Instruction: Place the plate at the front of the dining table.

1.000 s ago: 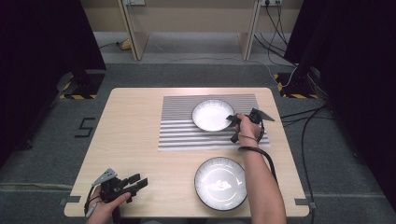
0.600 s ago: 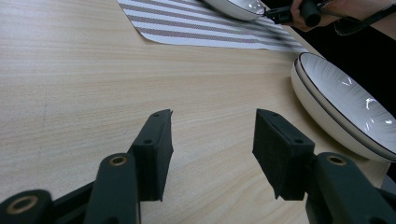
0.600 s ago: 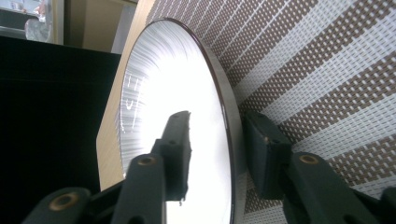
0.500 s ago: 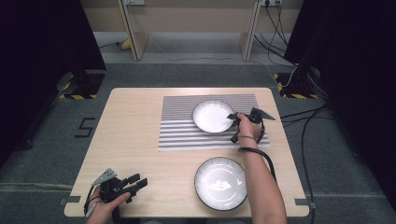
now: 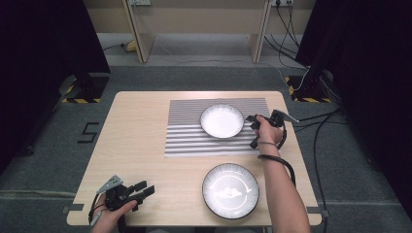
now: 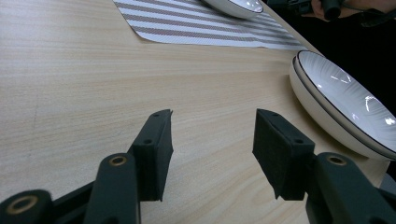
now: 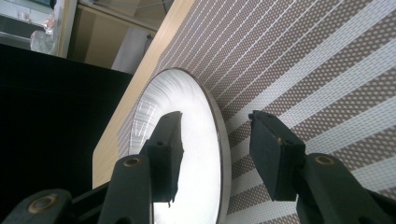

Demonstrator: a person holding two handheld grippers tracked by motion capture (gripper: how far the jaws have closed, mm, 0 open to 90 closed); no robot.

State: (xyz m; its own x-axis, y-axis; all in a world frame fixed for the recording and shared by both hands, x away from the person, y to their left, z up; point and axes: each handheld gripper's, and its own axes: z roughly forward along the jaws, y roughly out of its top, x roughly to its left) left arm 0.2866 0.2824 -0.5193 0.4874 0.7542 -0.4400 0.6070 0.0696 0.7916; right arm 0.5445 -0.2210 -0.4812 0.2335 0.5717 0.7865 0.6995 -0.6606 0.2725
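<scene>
Our right gripper (image 7: 212, 154) has just been opening its fingers (image 7: 273, 151), and they now stand apart over the rim of the far white plate (image 5: 222, 121), one inside and one outside, without pressing it. This plate lies on the striped placemat (image 5: 194, 141). Our left gripper (image 6: 212, 149) is open and holds nothing, with the near white plate (image 6: 343, 100) to its right. We think that if we pull back too low, a finger could catch the rim and drag the plate.

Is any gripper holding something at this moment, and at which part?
Nothing is held. The right gripper has just been opening; its jaws straddle the rim of the plate on the mat without pressing. The left gripper is open over bare table.
</scene>
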